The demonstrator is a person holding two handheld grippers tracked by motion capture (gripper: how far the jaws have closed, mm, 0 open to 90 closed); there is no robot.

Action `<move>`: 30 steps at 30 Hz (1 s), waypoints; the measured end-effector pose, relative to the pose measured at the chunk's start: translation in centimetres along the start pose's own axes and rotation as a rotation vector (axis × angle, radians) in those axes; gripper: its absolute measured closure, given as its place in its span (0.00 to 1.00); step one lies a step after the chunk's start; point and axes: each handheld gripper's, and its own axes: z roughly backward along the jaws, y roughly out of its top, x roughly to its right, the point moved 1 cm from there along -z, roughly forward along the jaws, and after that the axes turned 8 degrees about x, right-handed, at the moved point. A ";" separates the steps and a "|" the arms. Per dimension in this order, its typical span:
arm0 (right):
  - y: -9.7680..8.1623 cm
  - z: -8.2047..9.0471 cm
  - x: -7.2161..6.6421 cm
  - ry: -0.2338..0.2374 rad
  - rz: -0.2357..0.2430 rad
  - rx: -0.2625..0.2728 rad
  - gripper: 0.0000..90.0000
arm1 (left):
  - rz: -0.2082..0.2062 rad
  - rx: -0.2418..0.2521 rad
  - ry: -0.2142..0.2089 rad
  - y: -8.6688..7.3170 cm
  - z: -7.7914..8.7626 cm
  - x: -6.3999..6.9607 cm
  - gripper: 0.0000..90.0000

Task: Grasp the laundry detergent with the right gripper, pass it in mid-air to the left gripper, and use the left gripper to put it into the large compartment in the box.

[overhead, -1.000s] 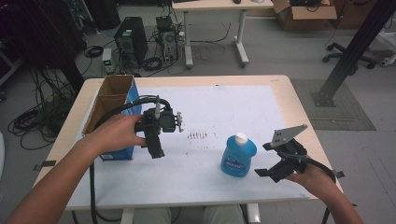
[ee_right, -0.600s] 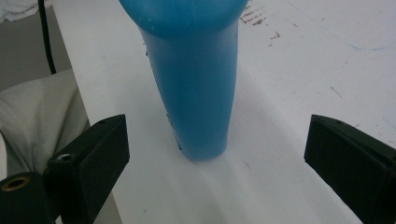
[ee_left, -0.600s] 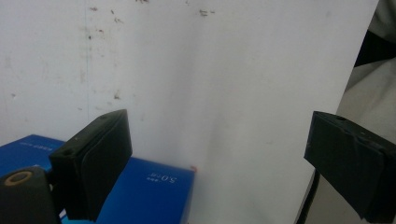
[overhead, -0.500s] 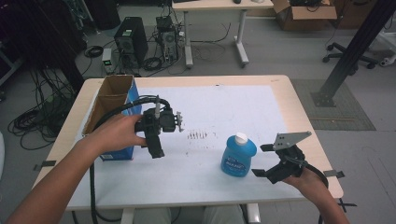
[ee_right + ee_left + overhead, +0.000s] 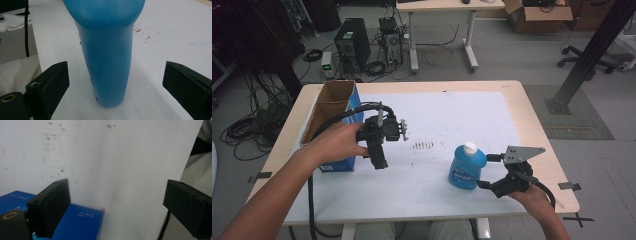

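The blue bottle's (image 5: 106, 50) top is cut off in the right gripper view.

The left gripper (image 5: 117, 207) has its two black jaws spread wide apart, one rising at the lower left of the frame and the other at the lower right, with nothing between them. Behind them a white table sheet (image 5: 112, 162) covers most of the frame, marked with small brown specks toward the upper left. A blue box (image 5: 82, 225) lies at the bottom left, partly behind the left-hand jaw.
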 end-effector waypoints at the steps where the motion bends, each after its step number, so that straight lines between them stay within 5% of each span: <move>1: 0.0 0.0 0.0 0.000 0.000 0.000 0.07 | 0.000 0.000 0.000 0.0 0.0 0.0 0.09; 30: -0.7 -3.0 -0.3 0.006 -0.001 0.095 0.07 | 0.011 -0.007 -0.007 -0.2 -0.2 -0.1 0.09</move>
